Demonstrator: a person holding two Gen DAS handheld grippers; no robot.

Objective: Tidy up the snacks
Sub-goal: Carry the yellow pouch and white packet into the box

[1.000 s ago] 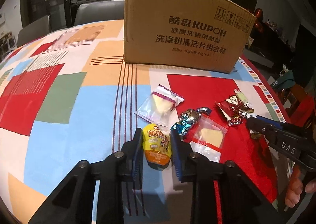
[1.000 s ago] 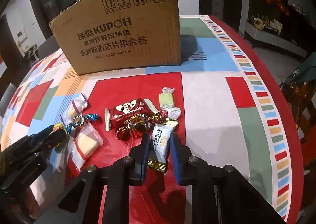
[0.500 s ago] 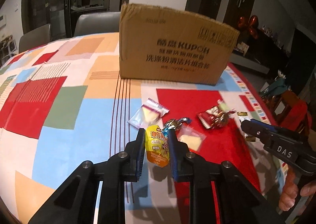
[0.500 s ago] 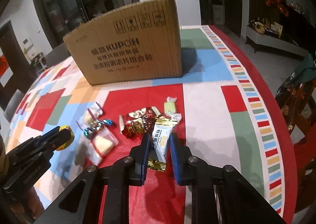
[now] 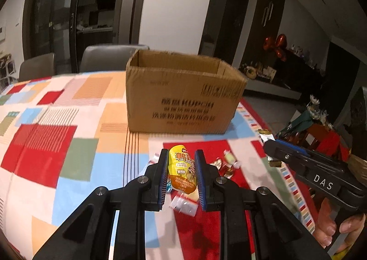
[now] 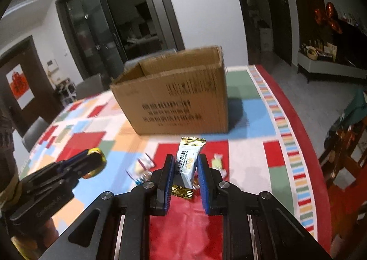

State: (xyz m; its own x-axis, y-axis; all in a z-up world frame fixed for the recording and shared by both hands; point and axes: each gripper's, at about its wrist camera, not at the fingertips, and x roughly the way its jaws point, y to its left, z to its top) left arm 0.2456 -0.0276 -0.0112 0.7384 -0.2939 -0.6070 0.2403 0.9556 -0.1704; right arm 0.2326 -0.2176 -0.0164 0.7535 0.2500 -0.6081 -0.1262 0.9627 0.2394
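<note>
left gripper [image 5: 181,159]: clenched on yellow snack pouch [image 5: 182,169], held upright between the fingers | right gripper [image 6: 185,163]: clenched on white-and-gold snack packet [image 6: 187,163] | surface: patchwork tablecloth [image 5: 68,145] seen beneath the fingers, loose snacks [image 5: 227,164] scattered just beyond the fingertips | open cardboard box [image 5: 183,99] placed farther ahead | room: dim, grey chairs [image 5: 110,58] and glass doors [image 5: 75,14] behind the box

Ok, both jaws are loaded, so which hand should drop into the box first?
Left, narrowly. The left gripper, shut on the yellow snack pouch, looks squarely at the cardboard box and its open top. The right gripper, holding the white candy bar, sees it off-centre.
</note>
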